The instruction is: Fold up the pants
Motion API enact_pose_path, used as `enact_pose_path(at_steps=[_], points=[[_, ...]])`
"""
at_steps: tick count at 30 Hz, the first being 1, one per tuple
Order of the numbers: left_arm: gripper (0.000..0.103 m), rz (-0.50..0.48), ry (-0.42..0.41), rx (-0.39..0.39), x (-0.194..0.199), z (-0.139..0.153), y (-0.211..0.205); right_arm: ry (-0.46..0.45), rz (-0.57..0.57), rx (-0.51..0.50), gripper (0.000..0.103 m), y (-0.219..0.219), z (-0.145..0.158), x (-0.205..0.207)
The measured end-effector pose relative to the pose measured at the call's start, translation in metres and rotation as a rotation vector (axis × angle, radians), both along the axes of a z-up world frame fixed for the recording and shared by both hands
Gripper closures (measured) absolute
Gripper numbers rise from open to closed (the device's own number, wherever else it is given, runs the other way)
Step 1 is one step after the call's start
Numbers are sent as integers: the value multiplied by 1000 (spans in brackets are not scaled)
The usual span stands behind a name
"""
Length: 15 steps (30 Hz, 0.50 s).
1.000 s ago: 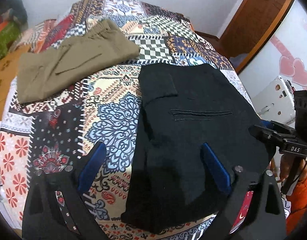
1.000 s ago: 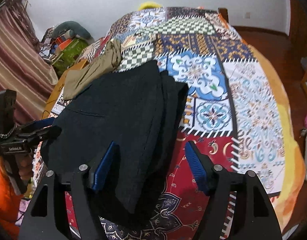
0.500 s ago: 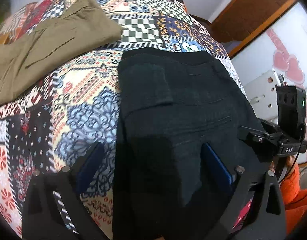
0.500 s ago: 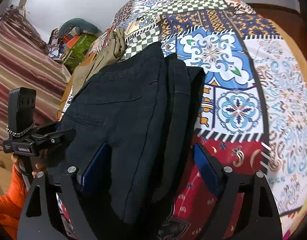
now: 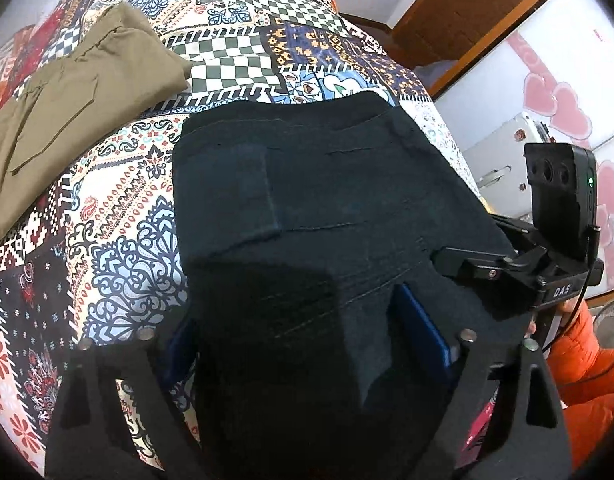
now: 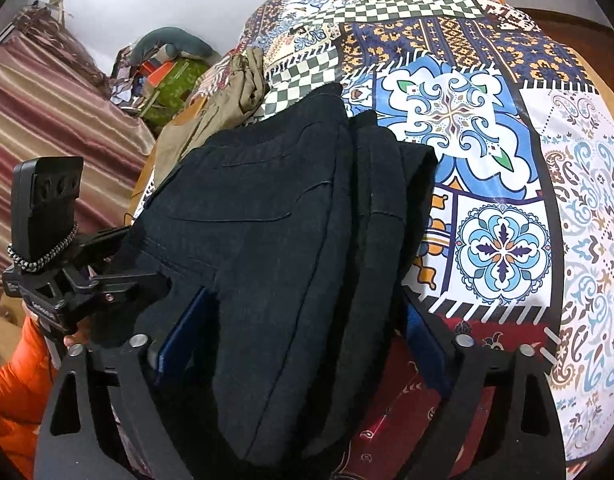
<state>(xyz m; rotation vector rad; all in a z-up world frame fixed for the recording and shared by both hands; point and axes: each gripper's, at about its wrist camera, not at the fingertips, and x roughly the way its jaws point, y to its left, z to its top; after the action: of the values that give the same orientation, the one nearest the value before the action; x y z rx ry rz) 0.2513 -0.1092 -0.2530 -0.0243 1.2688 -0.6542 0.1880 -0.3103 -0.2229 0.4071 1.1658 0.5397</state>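
Black pants lie folded on a patchwork bedspread; they also show in the right wrist view. My left gripper is open, its blue pads straddling the near edge of the black pants. My right gripper is open too, its pads on either side of the same near edge, further right. Each gripper shows in the other's view, the right one and the left one, both at the pants' near edge. The cloth hides the fingertips in part.
Folded olive-brown pants lie at the far left of the bed and show in the right wrist view. A striped curtain and a pile of bags stand left of the bed. A wooden door is at the far right.
Both grippers have moved forward and down onto the near edge of the black pants, which now fill the space between the pads. Both stay open.
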Motion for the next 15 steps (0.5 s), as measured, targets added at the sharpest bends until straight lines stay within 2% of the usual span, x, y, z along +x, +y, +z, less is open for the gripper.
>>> enact_pose_path(at_steps=[3, 7, 10, 15], points=[[26, 6, -6, -5, 4, 2, -1, -14, 0, 6, 30, 2, 3, 3], [39, -42, -95, 39, -1, 12, -11, -52, 0, 8, 58, 3, 12, 9], [50, -62, -173, 67, -9, 24, -16, -69, -1, -13, 69, 3, 18, 13], [63, -73, -254, 53, -16, 46, -16, -133, 5, -53, 75, 5, 36, 15]])
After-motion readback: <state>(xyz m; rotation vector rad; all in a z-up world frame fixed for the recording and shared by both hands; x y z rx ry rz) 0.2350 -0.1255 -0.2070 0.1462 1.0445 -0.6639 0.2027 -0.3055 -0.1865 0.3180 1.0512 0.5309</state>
